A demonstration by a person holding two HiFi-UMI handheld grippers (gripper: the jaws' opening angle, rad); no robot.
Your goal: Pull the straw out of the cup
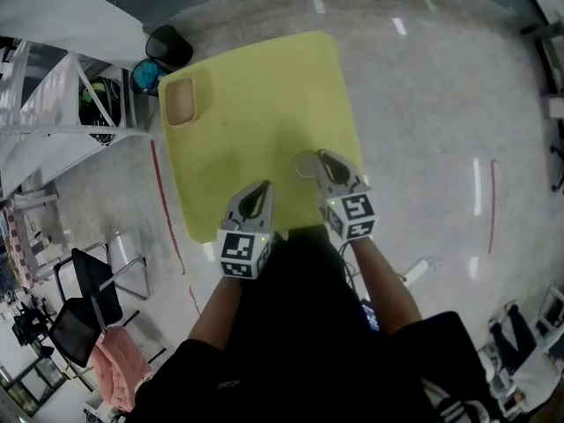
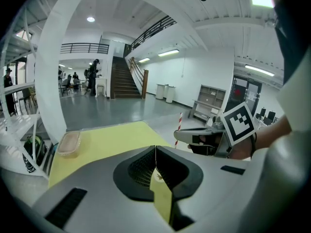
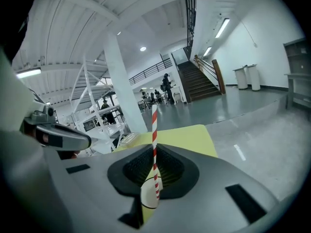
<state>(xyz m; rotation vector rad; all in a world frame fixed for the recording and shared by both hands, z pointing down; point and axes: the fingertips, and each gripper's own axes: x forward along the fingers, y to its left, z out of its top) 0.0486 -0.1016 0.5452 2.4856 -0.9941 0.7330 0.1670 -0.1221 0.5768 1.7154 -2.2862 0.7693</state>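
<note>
While you look down over the yellow counter (image 1: pixel 256 86), a shallow clear container (image 1: pixel 181 101) sits near its far left corner, well apart from both of your tools. Your left hand-held gripper (image 1: pixel 257 194) hovers over the near part of the counter. Its own view shows it clenched on nothing, the two jaws meeting in a thin seam (image 2: pixel 155 152) with only the yellow surface below. In that same view the container (image 2: pixel 68 143) lies off to the left. Just to the right, the pale cup (image 1: pixel 302 166) stands on the counter, right at the tip of your right hand-held gripper (image 1: pixel 328 164). That gripper is grasping the red-and-white striped straw (image 3: pixel 154 130), with the pads closed on it at about (image 3: pixel 154 152). The straw runs upright through the jaws. Its upper end rises above them and its lower end shows against the cup's pale top (image 3: pixel 146 198) directly beneath. You cannot tell from these views whether that lower end is inside the cup or just clear of it.
</note>
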